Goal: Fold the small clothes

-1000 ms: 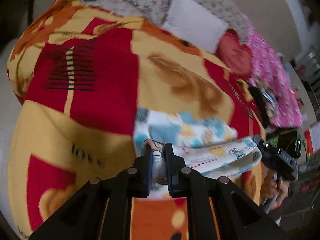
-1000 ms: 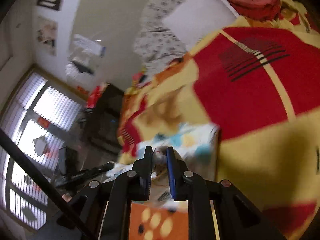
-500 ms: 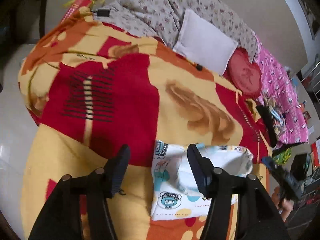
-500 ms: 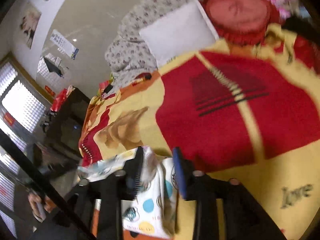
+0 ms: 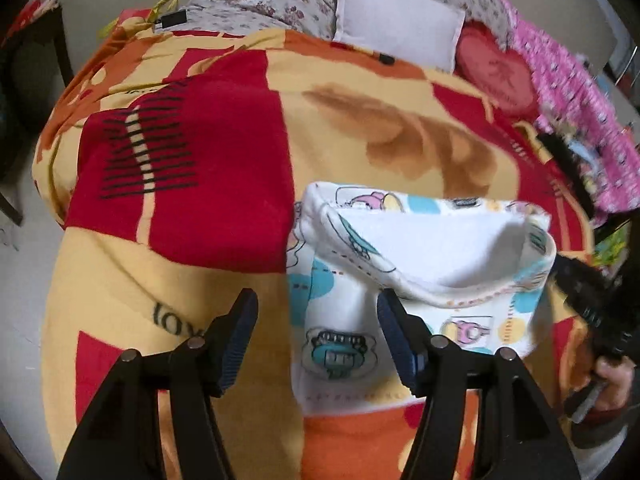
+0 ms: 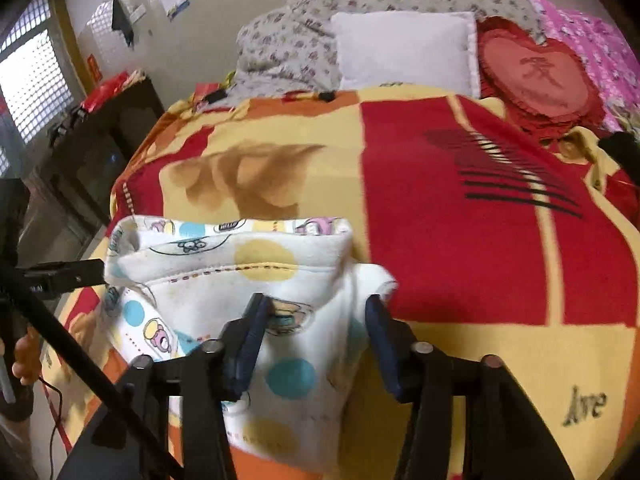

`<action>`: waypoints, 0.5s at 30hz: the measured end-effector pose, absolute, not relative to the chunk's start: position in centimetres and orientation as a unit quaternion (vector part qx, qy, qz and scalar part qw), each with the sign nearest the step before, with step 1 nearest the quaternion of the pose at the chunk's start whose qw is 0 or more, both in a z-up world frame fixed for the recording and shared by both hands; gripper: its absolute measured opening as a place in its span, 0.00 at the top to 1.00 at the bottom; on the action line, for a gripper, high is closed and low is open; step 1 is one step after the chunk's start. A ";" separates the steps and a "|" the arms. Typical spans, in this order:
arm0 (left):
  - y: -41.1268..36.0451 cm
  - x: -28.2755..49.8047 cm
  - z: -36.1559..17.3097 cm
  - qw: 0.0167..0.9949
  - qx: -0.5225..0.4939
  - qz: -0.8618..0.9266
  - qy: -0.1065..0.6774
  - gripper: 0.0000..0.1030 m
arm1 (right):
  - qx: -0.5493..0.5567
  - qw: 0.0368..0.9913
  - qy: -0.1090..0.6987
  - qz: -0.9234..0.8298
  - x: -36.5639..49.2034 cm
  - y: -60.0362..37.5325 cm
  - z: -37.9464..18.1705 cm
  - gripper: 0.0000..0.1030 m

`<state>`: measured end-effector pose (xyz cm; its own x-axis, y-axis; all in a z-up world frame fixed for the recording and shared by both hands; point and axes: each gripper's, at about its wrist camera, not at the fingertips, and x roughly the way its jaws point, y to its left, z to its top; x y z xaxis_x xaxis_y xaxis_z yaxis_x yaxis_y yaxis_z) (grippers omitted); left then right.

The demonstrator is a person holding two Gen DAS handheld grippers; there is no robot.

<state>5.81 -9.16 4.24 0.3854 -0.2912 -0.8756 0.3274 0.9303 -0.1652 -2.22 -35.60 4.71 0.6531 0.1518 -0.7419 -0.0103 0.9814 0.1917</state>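
A small white garment [image 5: 432,248] printed with cartoons and coloured dots lies partly folded on the red and yellow blanket [image 5: 200,160], its upper layer puffed up. My left gripper [image 5: 316,300] hovers over the garment's left edge, jaws apart and still opening, pressing nothing. In the right wrist view the garment [image 6: 224,280] runs between the fingers of my right gripper [image 6: 315,304]. Those jaws stand wide and are closing around a raised fold, and the pads do not pinch it. The other gripper's black body shows at each view's edge [image 5: 588,292] [image 6: 60,276].
A white pillow [image 6: 404,52], a red heart cushion [image 6: 540,76] and a flowered quilt [image 6: 320,20] lie at the head of the bed. Pink bedding [image 5: 572,92] runs along one side. A dark cabinet [image 6: 100,140] stands beside the bed. A hand [image 5: 612,376] holds the right tool.
Both grippers were shut on the lifted garment a second ago. They have let go, and the garment now rests on the blanket. Both sets of jaws stand wide apart.
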 end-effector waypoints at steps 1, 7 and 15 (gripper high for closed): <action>-9.5 6.0 3.9 0.833 0.026 -0.177 0.523 0.40 | 0.079 0.909 0.408 0.032 -2.1 -35.5 4.8 0.91; -9.2 8.0 3.3 0.847 0.010 -0.122 0.517 0.40 | 0.106 0.909 0.402 -0.025 -2.0 -37.9 5.2 0.91; -8.2 7.9 3.7 0.853 0.001 -0.100 0.513 0.40 | 0.139 0.908 0.394 -0.043 -3.1 -39.3 5.4 0.67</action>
